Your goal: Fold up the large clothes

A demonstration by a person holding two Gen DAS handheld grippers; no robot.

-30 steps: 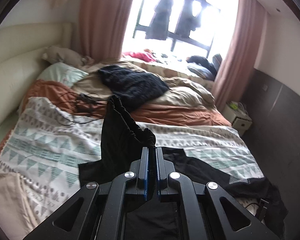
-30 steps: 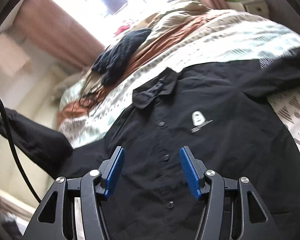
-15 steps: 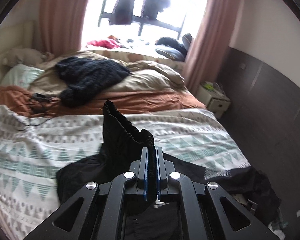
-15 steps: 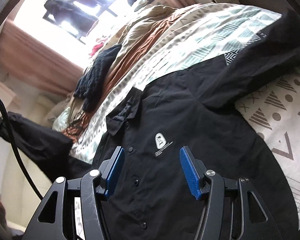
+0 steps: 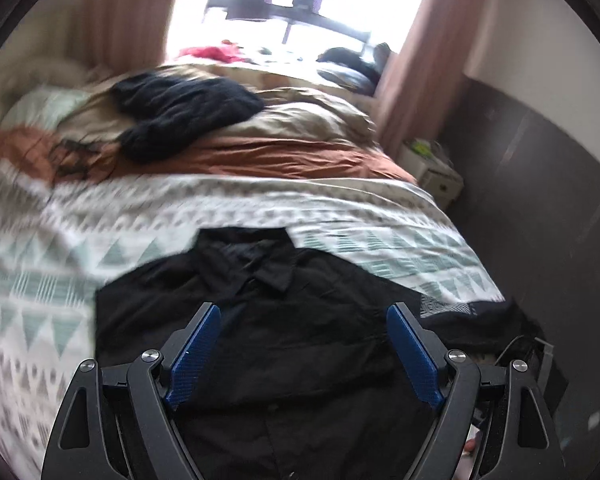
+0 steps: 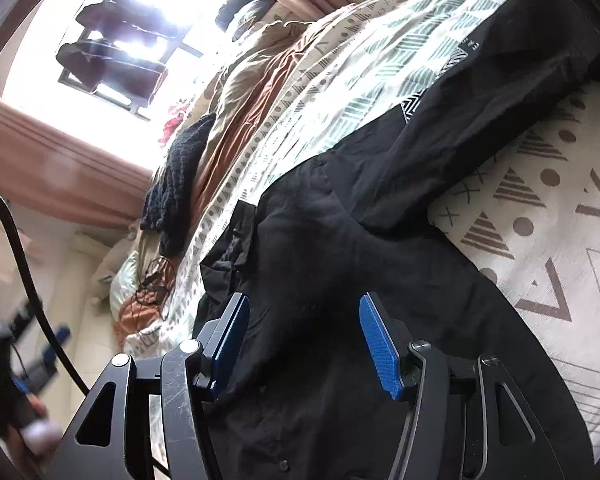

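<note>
1. The left gripper (image 5: 303,354) has just been opening; its jaws now stand wide apart with nothing pinched, and the black shirt (image 5: 284,320) lies flat beneath and ahead of them.
2. The right gripper (image 6: 302,346) hangs with its jaws partly apart, empty, over the same shirt; one long sleeve (image 6: 480,120) runs away up and to its right across the patterned bedspread (image 6: 540,240).
3. The collar (image 5: 260,260) sits just beyond the left claw's tips, and a folded-in side appears to lie under them, though the dark cloth hides the edges.
4. My worry: that loose layer may slide or spring back if either claw drags across it.
5. The far sleeve trails toward the bed's edge; its weight could pull the body crooked.
6. Black on black, a claw might well pinch two layers where one is meant.
</note>
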